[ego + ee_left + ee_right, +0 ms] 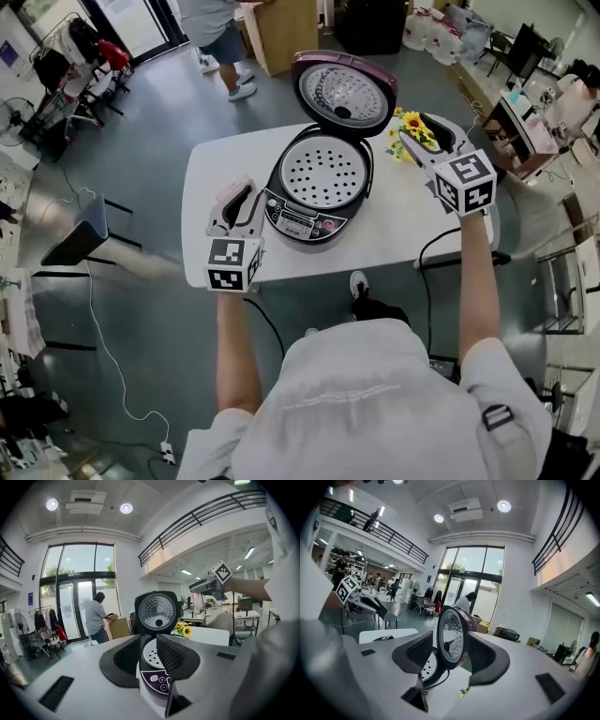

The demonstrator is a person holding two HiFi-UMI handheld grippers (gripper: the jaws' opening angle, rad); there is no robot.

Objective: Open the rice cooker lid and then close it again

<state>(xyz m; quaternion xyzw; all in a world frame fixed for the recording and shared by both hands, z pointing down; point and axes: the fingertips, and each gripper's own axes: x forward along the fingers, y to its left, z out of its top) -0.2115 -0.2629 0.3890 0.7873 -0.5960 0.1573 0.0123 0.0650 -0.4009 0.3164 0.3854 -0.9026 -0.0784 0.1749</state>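
The rice cooker (314,187) stands in the middle of the white table (403,225), its purple lid (343,92) swung up and back, the perforated inner plate (323,173) showing. My left gripper (240,199) hangs open beside the cooker's front left corner, apart from it. In the left gripper view that gripper (147,641) frames the control panel (157,679) and the raised lid (157,611). My right gripper (414,139) is open, level, to the right of the lid and not touching it. The right gripper view shows the lid (449,625) edge-on between that gripper's (451,641) spread jaws.
Yellow artificial flowers (411,127) lie on the table just under the right gripper. A black cable (436,246) hangs off the table's right front. A person (220,37) stands at a cardboard box (281,28) far behind. A stool (84,234) sits left of the table.
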